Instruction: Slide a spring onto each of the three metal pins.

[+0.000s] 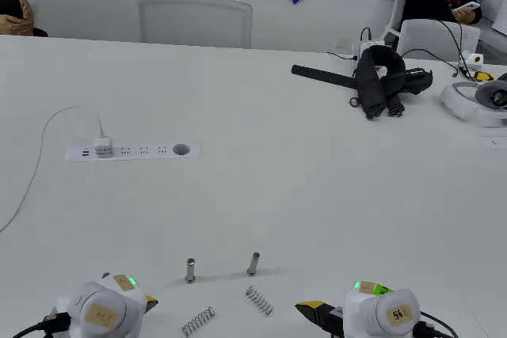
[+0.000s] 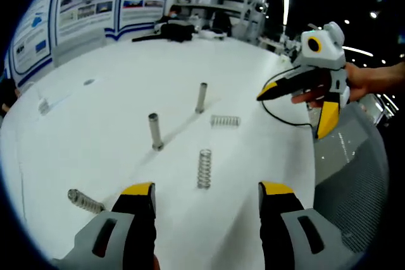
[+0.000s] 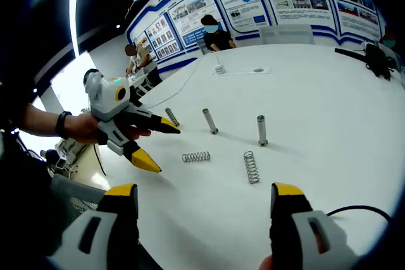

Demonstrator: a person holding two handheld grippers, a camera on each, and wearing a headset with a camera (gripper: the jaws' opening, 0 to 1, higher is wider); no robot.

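1. Got the left spring [image 1: 198, 321] and right spring [image 1: 258, 300] lying loose on the white counter [image 1: 301, 187], just in front of the left pin [image 1: 190, 269] and right pin [image 1: 253, 263], both upright and bare.
2. Also spotted a coiled piece [image 2: 85, 202] lying flat off to the side, can't tell if it's spring or pin.
3. Left claw [image 2: 207, 191] spread wide, gripping nothing.
4. Right claw [image 3: 205, 191] spread too, also gripping nothing.
5. Farther back, a power strip [image 1: 131, 150].
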